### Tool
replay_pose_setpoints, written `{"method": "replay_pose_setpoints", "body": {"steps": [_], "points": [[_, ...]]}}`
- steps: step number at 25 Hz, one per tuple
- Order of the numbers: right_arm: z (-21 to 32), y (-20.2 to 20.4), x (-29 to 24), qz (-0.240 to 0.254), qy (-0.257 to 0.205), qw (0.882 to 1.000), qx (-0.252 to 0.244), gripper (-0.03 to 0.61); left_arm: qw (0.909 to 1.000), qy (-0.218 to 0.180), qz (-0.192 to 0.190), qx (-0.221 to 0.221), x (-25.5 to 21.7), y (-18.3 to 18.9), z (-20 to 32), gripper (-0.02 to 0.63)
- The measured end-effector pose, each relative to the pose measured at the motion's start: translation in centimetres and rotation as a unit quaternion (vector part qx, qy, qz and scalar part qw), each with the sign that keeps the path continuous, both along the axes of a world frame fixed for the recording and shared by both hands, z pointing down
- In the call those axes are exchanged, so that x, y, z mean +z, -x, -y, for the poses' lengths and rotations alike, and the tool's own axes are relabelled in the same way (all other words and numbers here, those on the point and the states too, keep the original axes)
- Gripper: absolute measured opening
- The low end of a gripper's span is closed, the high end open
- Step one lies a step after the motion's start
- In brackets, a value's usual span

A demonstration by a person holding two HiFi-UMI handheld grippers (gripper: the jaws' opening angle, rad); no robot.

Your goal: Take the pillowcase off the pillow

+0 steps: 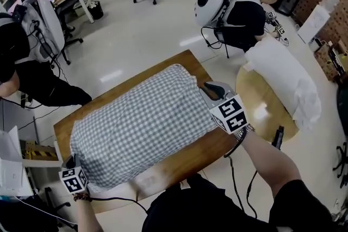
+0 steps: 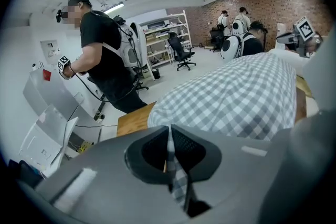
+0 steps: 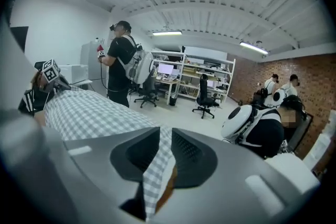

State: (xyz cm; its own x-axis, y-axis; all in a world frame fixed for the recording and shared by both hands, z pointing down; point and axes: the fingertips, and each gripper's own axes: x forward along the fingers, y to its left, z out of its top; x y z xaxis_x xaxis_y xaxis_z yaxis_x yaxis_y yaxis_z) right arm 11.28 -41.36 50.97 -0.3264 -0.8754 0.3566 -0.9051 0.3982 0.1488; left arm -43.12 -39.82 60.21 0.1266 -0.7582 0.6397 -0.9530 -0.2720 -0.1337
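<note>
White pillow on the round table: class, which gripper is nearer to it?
Right. The right gripper is at the end of the checked pillowcase facing the white pillow; the left gripper is at its opposite corner.

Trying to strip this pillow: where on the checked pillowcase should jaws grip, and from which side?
Probably the loose cloth at a corner of the pillowcase, coming in from beyond its short end: the middle bulges full, while the corners lie thin on the table.

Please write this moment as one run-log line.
left tool: shut on pillowcase corner | right tool: slightly open, pillowcase edge between | pillowcase not yet off
</note>
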Motion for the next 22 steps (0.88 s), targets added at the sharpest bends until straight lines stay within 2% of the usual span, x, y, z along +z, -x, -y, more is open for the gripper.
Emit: {"method": "replay_pose_setpoints", "body": {"steps": [7, 10, 14, 16, 20, 22], "points": [[4.1, -6.3, 7.4, 0.023, 0.083, 0.996, 0.014, 0.095, 0.9994, 0.012, 0.020, -0.024, 0.2, -1.9, 1.2, 0.006], [5.6, -7.2, 10.8, 0.052, 0.120, 0.991, 0.002, 0.142, 0.9990, 0.016, 0.028, -0.029, 0.7, -2.8, 1.4, 0.006], [7.1, -7.5, 14.6, 0.121, 0.178, 0.977, -0.009, 0.201, 0.9983, 0.022, 0.037, -0.038, 1.0, -3.4, 1.8, 0.006], [7.9, -8.0, 16.3, 0.151, 0.204, 0.967, -0.006, 0.209, 0.9980, 0.024, 0.041, -0.042, 1.2, -3.8, 2.1, 0.006], [9.3, -8.8, 18.2, 0.181, 0.227, 0.957, -0.007, 0.217, 0.9975, 0.027, 0.045, -0.048, 1.8, -4.5, 2.3, 0.006], [9.7, -8.4, 18.4, 0.203, 0.235, 0.950, -0.018, 0.256, 0.9972, 0.029, 0.047, -0.050, 2.1, -4.9, 2.4, 0.006]]}}
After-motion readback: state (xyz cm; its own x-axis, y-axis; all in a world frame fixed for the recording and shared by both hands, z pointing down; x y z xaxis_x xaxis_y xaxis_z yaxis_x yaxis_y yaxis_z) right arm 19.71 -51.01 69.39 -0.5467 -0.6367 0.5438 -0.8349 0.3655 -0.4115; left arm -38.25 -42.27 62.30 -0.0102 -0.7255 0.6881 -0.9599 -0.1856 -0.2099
